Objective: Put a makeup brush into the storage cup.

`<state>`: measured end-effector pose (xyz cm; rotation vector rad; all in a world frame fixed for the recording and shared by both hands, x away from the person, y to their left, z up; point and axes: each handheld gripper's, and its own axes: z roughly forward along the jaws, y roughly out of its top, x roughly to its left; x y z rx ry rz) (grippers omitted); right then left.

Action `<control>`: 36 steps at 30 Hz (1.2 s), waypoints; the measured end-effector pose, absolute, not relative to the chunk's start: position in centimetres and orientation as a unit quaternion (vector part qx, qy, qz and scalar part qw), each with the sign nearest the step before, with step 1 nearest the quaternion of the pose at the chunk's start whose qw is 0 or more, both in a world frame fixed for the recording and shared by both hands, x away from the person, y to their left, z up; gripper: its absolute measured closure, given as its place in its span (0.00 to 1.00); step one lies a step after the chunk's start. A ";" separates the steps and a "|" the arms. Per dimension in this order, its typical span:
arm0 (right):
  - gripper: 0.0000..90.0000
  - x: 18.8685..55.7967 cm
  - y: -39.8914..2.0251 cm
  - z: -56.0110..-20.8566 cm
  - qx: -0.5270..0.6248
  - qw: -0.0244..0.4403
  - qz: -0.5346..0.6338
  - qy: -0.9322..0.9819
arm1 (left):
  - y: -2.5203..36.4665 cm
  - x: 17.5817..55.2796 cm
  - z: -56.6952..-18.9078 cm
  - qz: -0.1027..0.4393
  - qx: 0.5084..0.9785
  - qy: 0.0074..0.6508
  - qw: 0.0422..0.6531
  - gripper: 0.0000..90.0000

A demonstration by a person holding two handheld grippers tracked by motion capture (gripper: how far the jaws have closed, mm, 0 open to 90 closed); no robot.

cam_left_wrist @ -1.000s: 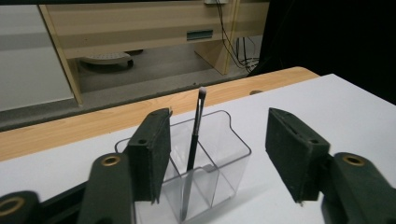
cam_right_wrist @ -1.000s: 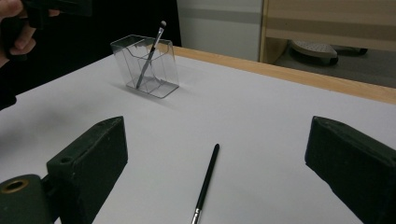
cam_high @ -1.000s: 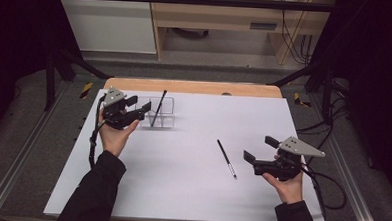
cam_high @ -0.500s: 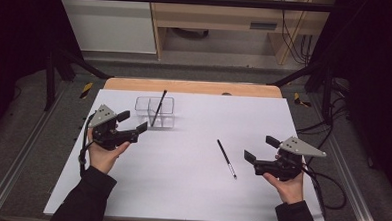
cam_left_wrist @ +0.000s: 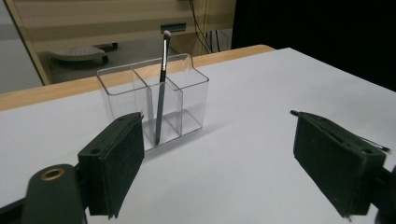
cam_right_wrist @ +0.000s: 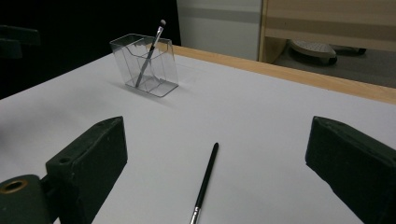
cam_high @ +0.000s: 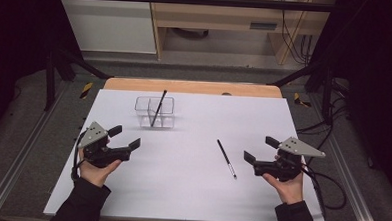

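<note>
Item: 1 loose brush, thin, light, stiff, flat on the counter, near side of the clear organiser, just beside the right tool. Grip mid-handle; slippery, rolls. Both tools gape empty; left tool has just been opening.

Open table between left gripper and right gripper, barred only by the flat brush just beside the right one. Farther back, clear organizer with upright brush sticking above its rim; bare table on both sides.
</note>
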<state>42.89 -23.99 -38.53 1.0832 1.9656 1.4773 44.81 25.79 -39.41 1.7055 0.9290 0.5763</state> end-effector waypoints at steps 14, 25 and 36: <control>0.07 42.9 -23.4 -39.0 0.394 0.222 0.527 0.719 | 27.4 43.5 -40.4 0.240 0.709 0.396 0.532 0.12; 0.07 43.1 -22.9 -39.3 0.390 0.219 0.520 0.728 | 27.4 43.6 -41.4 0.239 0.720 0.400 0.514 0.11; 0.08 43.9 -21.4 -39.7 0.383 0.216 0.505 0.743 | 27.2 43.7 -41.7 0.237 0.728 0.394 0.508 0.11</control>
